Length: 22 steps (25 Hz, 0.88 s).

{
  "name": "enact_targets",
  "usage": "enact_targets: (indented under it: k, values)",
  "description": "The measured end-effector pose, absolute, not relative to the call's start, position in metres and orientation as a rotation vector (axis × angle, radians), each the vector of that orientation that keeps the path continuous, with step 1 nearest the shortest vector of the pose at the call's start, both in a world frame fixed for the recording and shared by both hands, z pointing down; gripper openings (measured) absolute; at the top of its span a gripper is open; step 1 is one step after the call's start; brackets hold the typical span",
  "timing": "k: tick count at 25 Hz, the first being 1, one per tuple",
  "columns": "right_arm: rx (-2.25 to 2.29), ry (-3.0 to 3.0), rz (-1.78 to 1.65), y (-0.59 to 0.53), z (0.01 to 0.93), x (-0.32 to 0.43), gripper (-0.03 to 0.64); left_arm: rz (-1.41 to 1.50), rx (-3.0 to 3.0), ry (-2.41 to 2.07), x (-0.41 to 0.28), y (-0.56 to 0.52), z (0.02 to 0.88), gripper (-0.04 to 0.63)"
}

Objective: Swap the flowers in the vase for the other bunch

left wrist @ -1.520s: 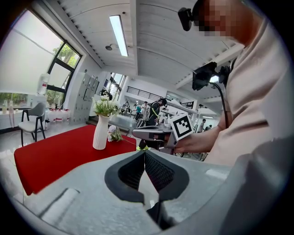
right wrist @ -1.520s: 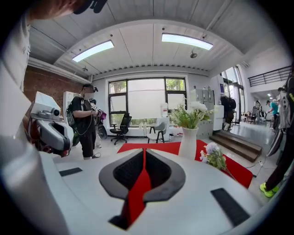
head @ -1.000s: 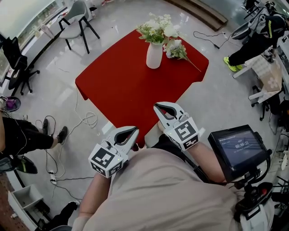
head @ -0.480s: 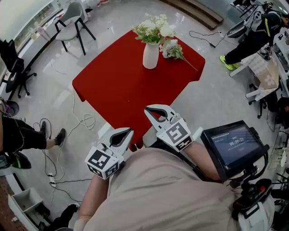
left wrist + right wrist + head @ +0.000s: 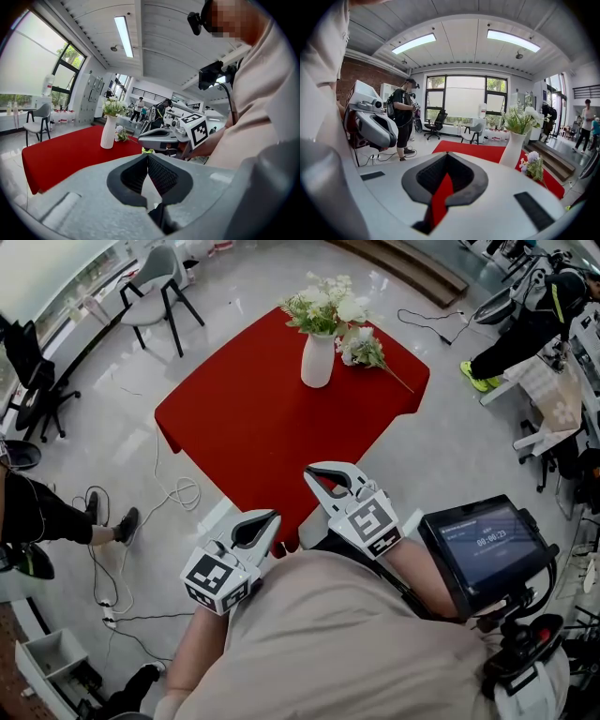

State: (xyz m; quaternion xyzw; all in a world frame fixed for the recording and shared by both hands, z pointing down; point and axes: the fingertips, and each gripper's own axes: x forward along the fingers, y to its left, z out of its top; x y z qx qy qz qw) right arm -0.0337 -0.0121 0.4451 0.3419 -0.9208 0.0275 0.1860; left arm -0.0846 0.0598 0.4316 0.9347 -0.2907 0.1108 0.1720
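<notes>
**Flowers in the vase, second bunch lying beside it, both grippers clear of them**

One bunch of flowers (image 5: 323, 306) stands in the white vase (image 5: 318, 360). It has white blooms with plenty of green foliage, spreading wider than the vase's narrow neck. The vase stands upright on the red tabletop (image 5: 234, 427), close to its far corner. The other bunch (image 5: 364, 346) lies flat on the tabletop just beside the vase, along the far right edge. It is smaller, with pale blooms, and its thin stems trail toward the right corner. Whether its heads touch the vase cannot be told from the pictures.

This layout fits two stages of the task. Either the bunch in the vase is the one to be taken out, or it is the replacement and the removed bunch has been laid down. Nothing in the pictures shows which.

Neither gripper is at work on the flowers. The left gripper (image 5: 273, 516) and the right gripper (image 5: 311, 472) are held close to the person's body, at the tabletop's near corner and well apart from the vase. The left fingers (image 5: 164, 177) meet at their tips with nothing between them. The right fingers (image 5: 426, 176) are also closed and empty, with only the red tabletop showing through the gap behind the tips.
</notes>
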Motion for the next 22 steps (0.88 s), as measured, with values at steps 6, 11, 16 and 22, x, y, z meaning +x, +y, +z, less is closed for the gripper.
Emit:
enact_targets:
  k: [6,11,16,22]
  values:
    - [0.962,-2.593,0.083,-0.02,0.444,-0.024,0.014,0.316,2.651,-0.827,-0.075,0.053,0.428,0.008]
    - [0.964,-2.592,0.071,-0.007,0.446,-0.039,0.014,0.304,2.657,-0.828,-0.089,0.063,0.43,0.008]
    - [0.97,-2.589,0.075,-0.009,0.447,-0.035,0.014,0.313,2.659,-0.816,-0.085,0.062,0.432,0.008]
    - [0.961,-2.592,0.071,-0.01,0.444,-0.031,0.014,0.321,2.656,-0.82,-0.081,0.06,0.43,0.008]
